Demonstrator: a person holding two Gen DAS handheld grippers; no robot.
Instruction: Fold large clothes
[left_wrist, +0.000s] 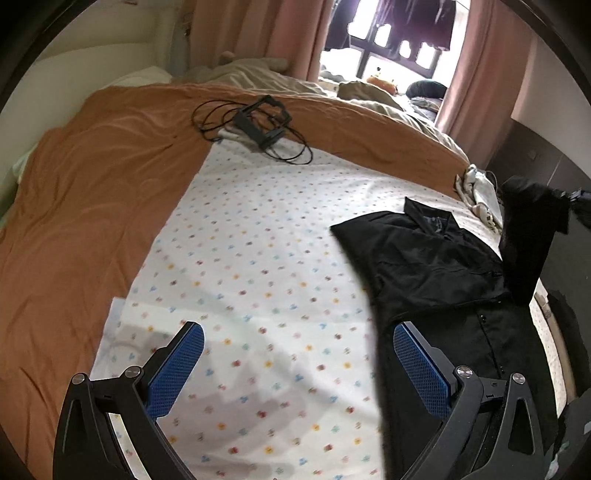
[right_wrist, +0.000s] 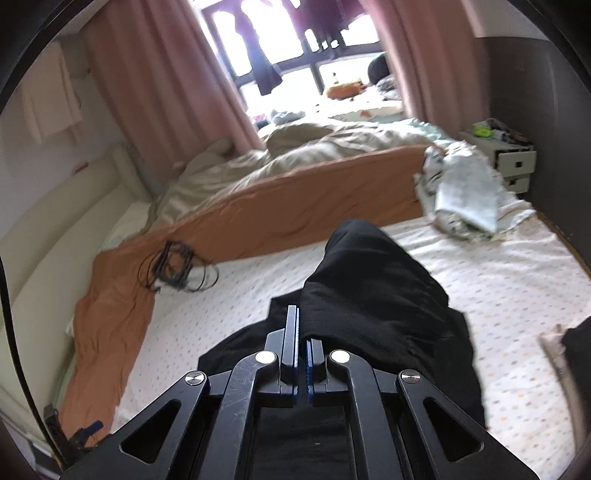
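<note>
Gripping a fold of the black shirt (right_wrist: 373, 288), your right gripper (right_wrist: 302, 332) has its jaws clamped together on the cloth, so that part lifts clear of the bed while the body lies flat on the dotted sheet (left_wrist: 258, 258) at about four o'clock in the left view. Your left gripper (left_wrist: 298, 369) hangs wide open and empty above the sheet, its right finger just over the shirt's hem, likely ready to pin or pinch it. At twelve o'clock, the cable bundle (left_wrist: 255, 125) lies well apart.
</note>
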